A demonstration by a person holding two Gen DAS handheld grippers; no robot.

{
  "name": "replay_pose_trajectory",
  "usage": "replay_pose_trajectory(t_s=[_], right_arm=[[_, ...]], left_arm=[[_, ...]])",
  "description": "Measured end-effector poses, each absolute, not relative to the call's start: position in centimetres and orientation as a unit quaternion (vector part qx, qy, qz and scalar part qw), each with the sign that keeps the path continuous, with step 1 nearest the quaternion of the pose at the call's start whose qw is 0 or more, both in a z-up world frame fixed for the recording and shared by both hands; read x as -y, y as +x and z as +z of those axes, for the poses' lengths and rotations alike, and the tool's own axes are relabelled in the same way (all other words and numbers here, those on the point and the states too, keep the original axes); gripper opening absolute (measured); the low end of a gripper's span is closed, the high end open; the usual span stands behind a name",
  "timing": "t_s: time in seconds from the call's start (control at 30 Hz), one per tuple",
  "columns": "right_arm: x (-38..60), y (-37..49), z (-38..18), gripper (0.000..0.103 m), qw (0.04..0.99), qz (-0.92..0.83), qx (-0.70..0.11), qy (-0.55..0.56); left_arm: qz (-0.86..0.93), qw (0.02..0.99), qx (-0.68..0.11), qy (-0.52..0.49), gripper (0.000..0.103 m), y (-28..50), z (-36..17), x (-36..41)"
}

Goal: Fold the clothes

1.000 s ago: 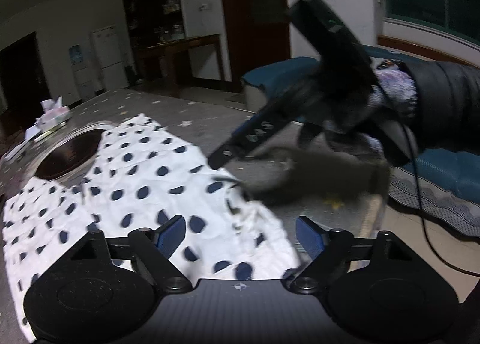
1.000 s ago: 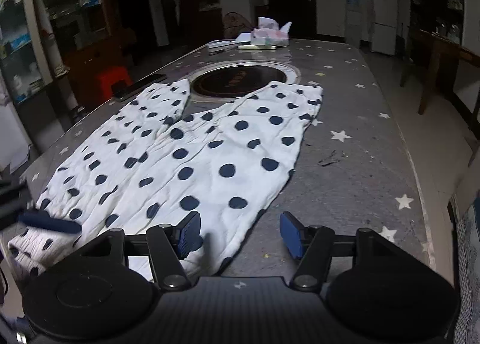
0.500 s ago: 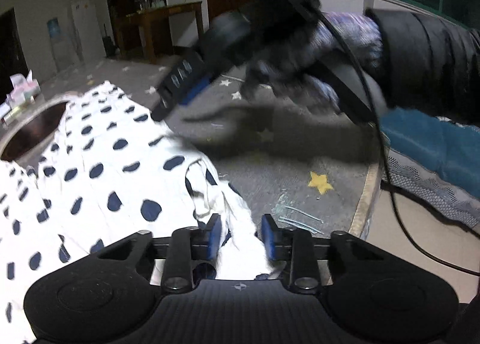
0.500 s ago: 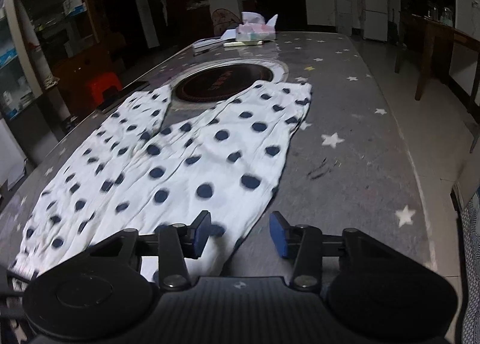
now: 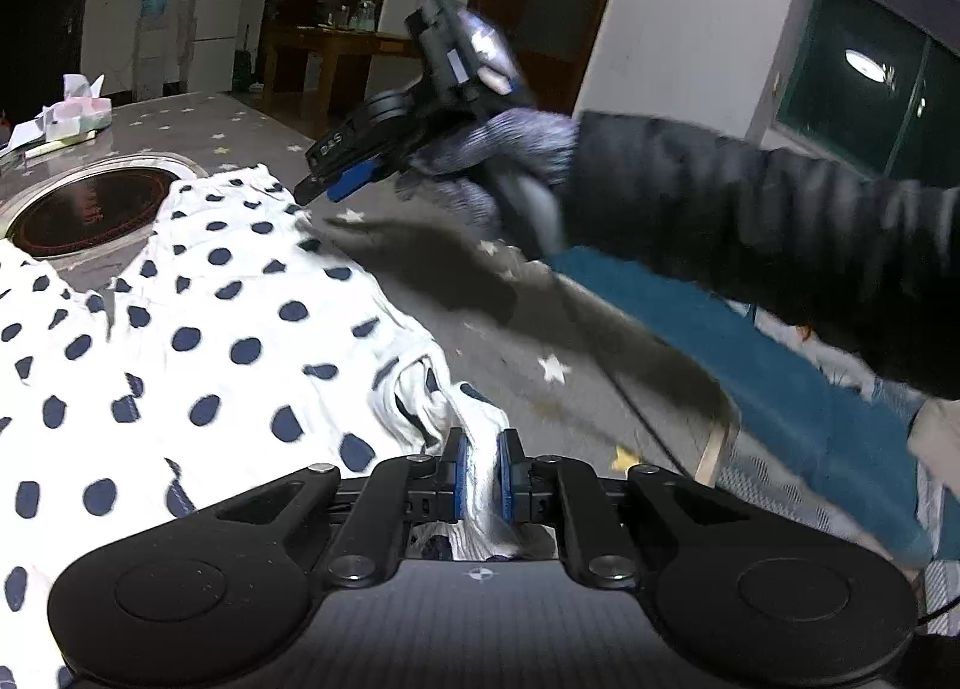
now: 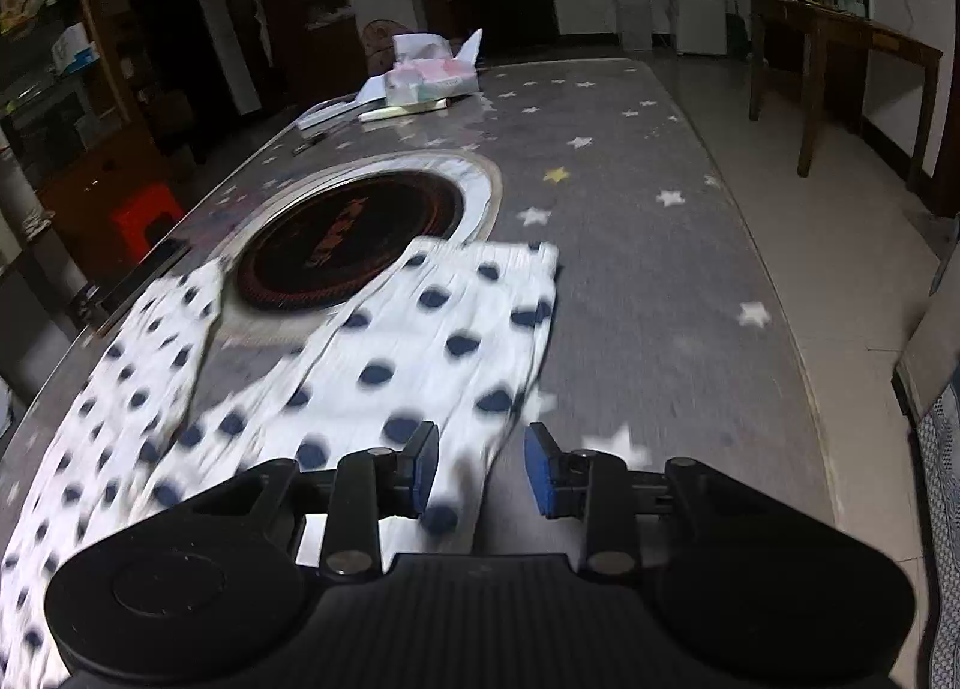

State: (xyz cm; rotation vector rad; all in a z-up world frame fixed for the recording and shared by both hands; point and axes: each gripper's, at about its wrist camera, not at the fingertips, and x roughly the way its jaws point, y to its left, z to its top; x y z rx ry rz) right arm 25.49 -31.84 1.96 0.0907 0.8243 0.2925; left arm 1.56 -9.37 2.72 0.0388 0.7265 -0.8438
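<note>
Polka-dot trousers (image 5: 198, 329) spread on the star-patterned table (image 5: 576, 341), one corner pinched, the other gripper hovering over a leg.

At the left of the table a round dark hob (image 6: 354, 239) sits inset, its near rim partly covered by the white, navy-spotted cloth; a tissue pack (image 6: 432, 74) lies at the far end; the trousers run from the hob toward the near edge, their two legs (image 6: 456, 329) parted beside it; the left gripper (image 5: 480, 470) has just been closing and its blue pads now squeeze a bunched fold of cloth at the near corner; further right, a gloved hand (image 5: 498, 167) in a dark sleeve holds the right gripper (image 6: 477, 467), whose jaws have been narrowing yet stand partly apart above the blurred edge of the leg, gripping nothing.
</note>
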Motion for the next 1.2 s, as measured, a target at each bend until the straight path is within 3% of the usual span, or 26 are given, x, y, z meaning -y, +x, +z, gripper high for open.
replay_pose_trajectory(t_s=[0.5, 0.6, 0.63, 0.7, 1.2], right_arm=[[30.4, 35.4, -1.0, 0.032, 0.908, 0.098, -0.405, 0.048], [30.1, 35.9, -1.1, 0.02, 0.91, 0.095, -0.402, 0.042], [30.0, 36.0, -1.2, 0.01, 0.91, 0.093, -0.402, 0.042], [29.9, 36.1, -1.0, 0.005, 0.91, 0.088, -0.402, 0.045], [21.1, 34.9, 9.1, 0.002, 0.933, 0.117, -0.339, 0.01]], left_arm=[[-0.384, 0.851, -0.353, -0.063, 0.011, 3.8, 4.2, 5.1], [-0.383, 0.851, -0.354, -0.064, 0.011, 3.9, 4.0, 4.9], [-0.382, 0.851, -0.354, -0.065, 0.011, 3.8, 4.0, 4.8], [-0.379, 0.853, -0.354, -0.068, 0.011, 3.8, 4.0, 4.5], [-0.329, 0.88, -0.322, -0.116, 0.01, -1.5, 4.8, -2.6]])
